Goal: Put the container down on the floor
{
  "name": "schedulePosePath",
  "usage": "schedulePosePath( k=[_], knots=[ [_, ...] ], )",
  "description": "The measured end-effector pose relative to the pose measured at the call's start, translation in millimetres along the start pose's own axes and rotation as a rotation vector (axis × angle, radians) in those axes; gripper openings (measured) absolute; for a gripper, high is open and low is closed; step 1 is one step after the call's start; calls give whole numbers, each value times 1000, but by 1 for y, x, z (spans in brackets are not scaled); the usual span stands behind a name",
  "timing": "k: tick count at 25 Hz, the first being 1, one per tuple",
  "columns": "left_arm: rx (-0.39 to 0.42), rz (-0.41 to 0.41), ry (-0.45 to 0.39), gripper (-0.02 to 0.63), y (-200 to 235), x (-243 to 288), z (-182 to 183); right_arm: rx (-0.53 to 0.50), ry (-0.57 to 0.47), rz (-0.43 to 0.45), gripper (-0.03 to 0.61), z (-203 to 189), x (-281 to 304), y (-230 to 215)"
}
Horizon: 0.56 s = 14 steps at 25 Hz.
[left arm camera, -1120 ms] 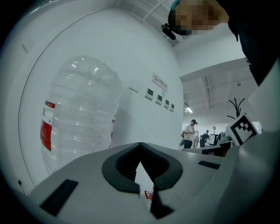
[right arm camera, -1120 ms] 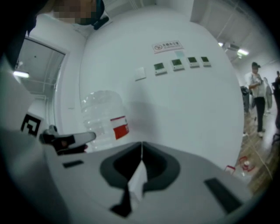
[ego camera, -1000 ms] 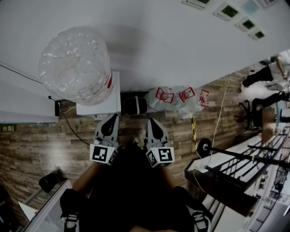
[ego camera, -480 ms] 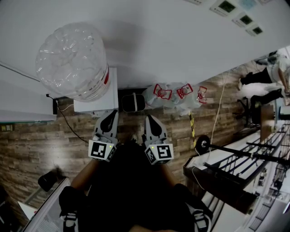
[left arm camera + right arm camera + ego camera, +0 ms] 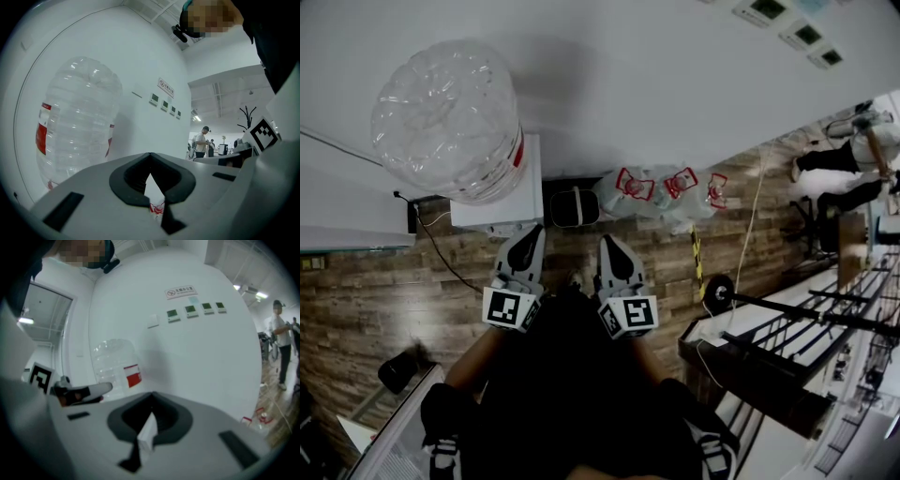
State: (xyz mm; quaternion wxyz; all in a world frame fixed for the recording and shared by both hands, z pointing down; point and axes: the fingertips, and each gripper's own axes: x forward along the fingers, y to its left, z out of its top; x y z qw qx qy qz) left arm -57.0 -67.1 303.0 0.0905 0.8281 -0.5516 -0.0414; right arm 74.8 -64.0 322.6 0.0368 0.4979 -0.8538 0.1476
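hand-held gripper left (image 5: 528,239): jaws together, empty | hand-held gripper right (image 5: 610,248): jaws together, empty | container (image 5: 450,122): untouched

Clothing: 1 black garment (image 5: 572,375) covering the torso. Hand tools: left gripper (image 5: 528,236) and right gripper (image 5: 610,247), 2 matching units, each with a pale grey tapered shell, a black inset panel on top, and 1 marker cube (image 5: 511,309) printed with black-and-white squares. In the 2 gripper views, the jaws are smooth light grey, with black pads (image 5: 123,185) lining the inner curve and black rectangular slots (image 5: 63,211) set into the outer faces.
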Motion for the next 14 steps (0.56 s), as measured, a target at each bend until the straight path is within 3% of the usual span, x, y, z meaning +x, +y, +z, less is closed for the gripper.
schedulePosePath(
  k=[14],
  knots=[
    [-17, 5, 1, 28, -3, -2, -2, 7, 11, 9, 32, -5, -4, 3]
  ],
)
